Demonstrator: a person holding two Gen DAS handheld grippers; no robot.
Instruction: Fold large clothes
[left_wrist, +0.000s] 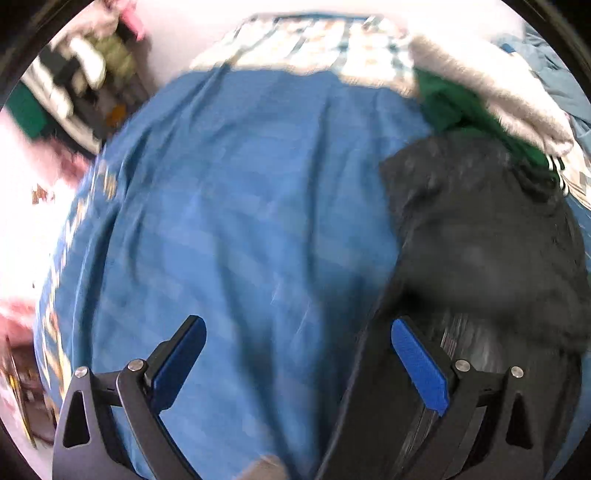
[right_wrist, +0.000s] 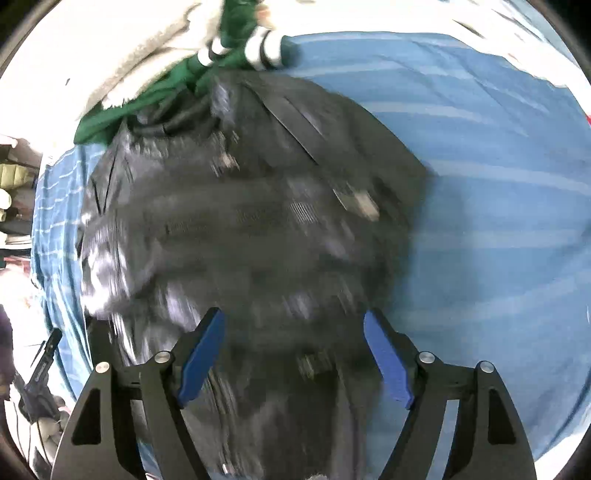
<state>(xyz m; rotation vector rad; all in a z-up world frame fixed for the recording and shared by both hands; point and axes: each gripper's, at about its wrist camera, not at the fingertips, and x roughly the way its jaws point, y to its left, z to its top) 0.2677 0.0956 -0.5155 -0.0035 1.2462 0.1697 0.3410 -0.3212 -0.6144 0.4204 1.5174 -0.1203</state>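
The black garment (right_wrist: 251, 221) lies bunched on the blue striped bedsheet (right_wrist: 498, 184), directly beneath the right gripper (right_wrist: 293, 354), whose blue-padded jaws stand wide apart above the dark cloth with nothing pinched between them. In the left wrist view the same black garment (left_wrist: 487, 240) sits off to the right of the left gripper (left_wrist: 299, 362); its jaws are also spread open and empty, the left one over bare blue sheet (left_wrist: 240, 203), the right one over the garment's edge. Motion blur smears the fabric, so no label or writing can be read, though a pale tab shows on it. Its long axis runs from near the right gripper away towards a green garment with white-striped cuffs (right_wrist: 236, 51), touching its far end. Beyond lies a grey-white fleecy cloth (left_wrist: 491, 96).
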